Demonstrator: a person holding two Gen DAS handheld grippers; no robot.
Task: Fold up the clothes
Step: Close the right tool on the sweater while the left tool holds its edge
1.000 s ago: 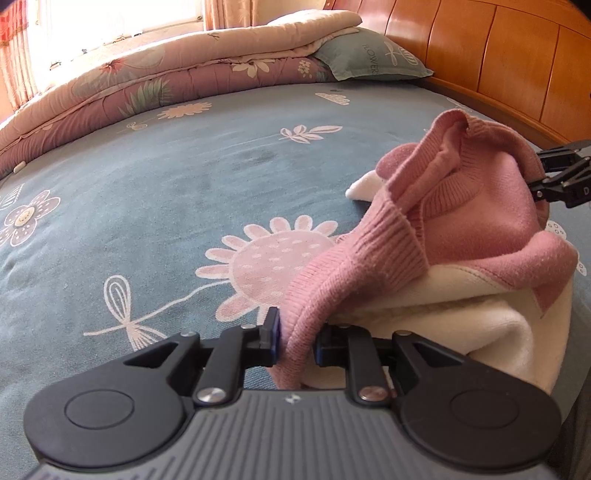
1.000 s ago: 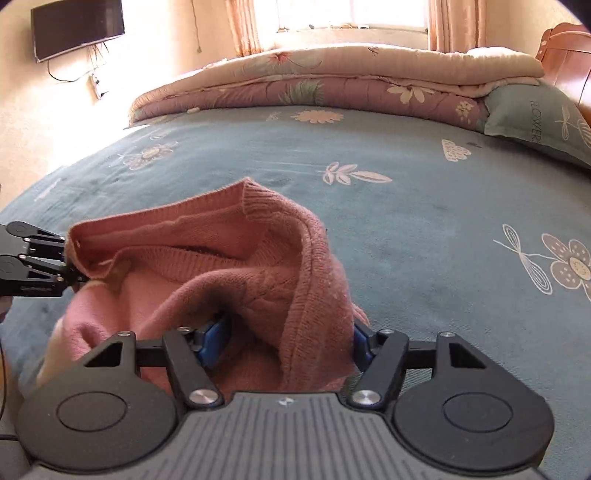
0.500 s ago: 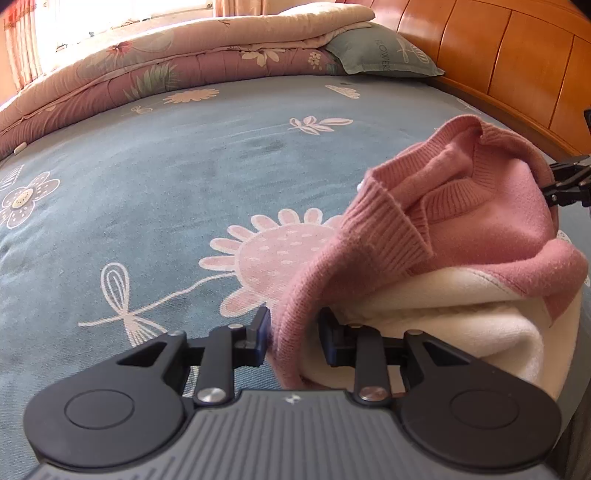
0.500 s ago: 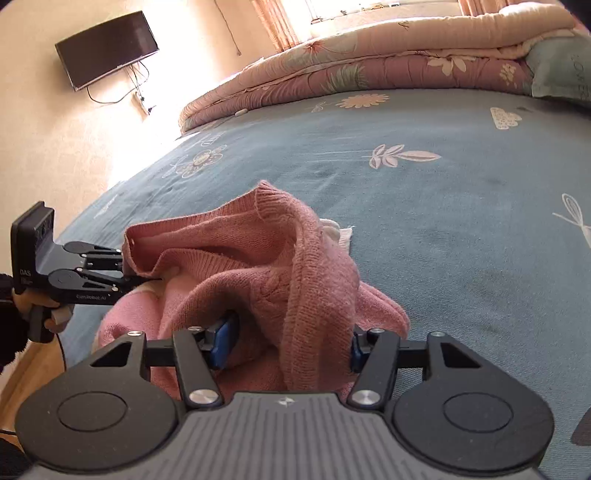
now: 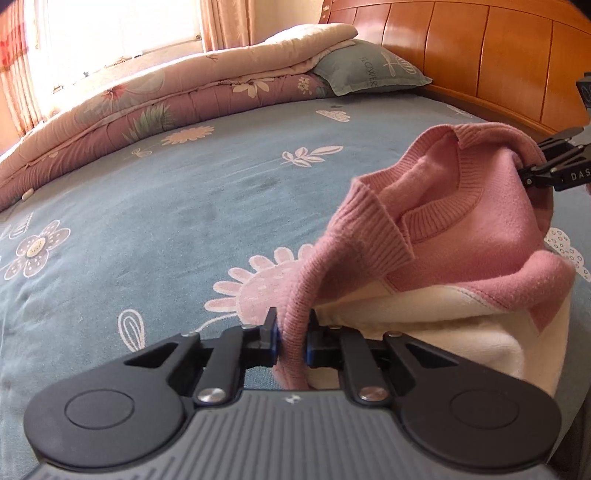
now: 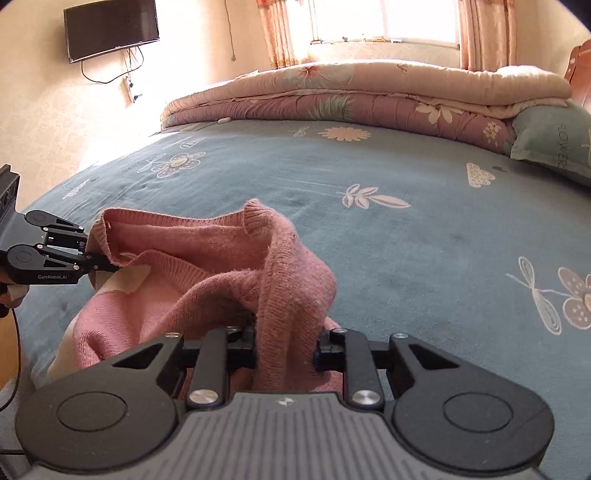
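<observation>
A pink knit sweater (image 5: pixel 461 229) with a cream lower part hangs bunched between both grippers near the bed's front edge. My left gripper (image 5: pixel 291 341) is shut on one ribbed edge of it, low in the left wrist view. The right gripper (image 5: pixel 532 166) pinches the far shoulder at that view's right edge. In the right wrist view the same sweater (image 6: pixel 207 273) drapes over my right gripper (image 6: pixel 286 350), which is shut on a thick fold. The left gripper (image 6: pixel 99 258) grips the collar side at the left.
The bed (image 6: pixel 424 229) carries a blue floral sheet. A folded quilt (image 6: pixel 369 96) and a teal pillow (image 5: pixel 365 72) lie at the far end. A wooden headboard (image 5: pixel 498 48) runs along the right side. A wall television (image 6: pixel 110 29) hangs at the left.
Both grippers have lifted the sweater and pulled its top edge wider apart. The right gripper's jaws have closed tighter on the fold. Both cameras have tilted up.
</observation>
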